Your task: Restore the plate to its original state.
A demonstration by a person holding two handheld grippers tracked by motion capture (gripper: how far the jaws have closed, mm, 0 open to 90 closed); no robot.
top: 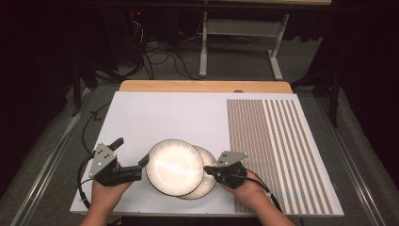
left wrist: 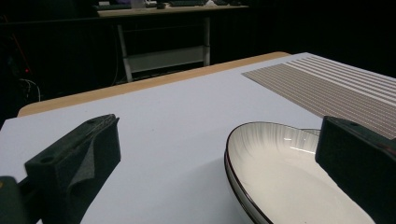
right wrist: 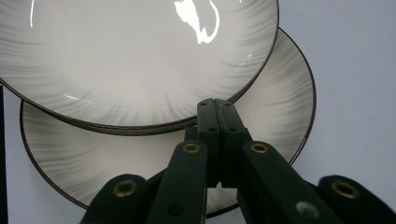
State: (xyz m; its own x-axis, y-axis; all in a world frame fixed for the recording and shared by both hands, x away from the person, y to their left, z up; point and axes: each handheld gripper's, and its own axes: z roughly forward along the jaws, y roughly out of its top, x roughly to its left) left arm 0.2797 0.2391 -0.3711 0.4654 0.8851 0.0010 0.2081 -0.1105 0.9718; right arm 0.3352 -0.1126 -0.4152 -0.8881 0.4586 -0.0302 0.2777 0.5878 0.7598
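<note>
Two white plates with dark rims lie overlapped at the near middle of the white board. The upper plate [top: 174, 167] [left wrist: 289, 177] [right wrist: 140, 60] partly covers the lower plate [top: 210, 157] [right wrist: 275, 107] on its left side. My left gripper [top: 131, 150] [left wrist: 219, 126] is open wide at the upper plate's left rim, with its right jaw over that rim. My right gripper [top: 207, 170] [right wrist: 215, 106] is shut with nothing between its jaws. Its tips lie over the lower plate, right at the upper plate's edge.
The white board [top: 155, 117] lies on a wooden table [top: 202, 86]. A brown-and-white striped mat [top: 277, 141] [left wrist: 336, 84] covers the board's right part. Beyond the table are a metal stand [top: 240, 42] and loose cables on the floor.
</note>
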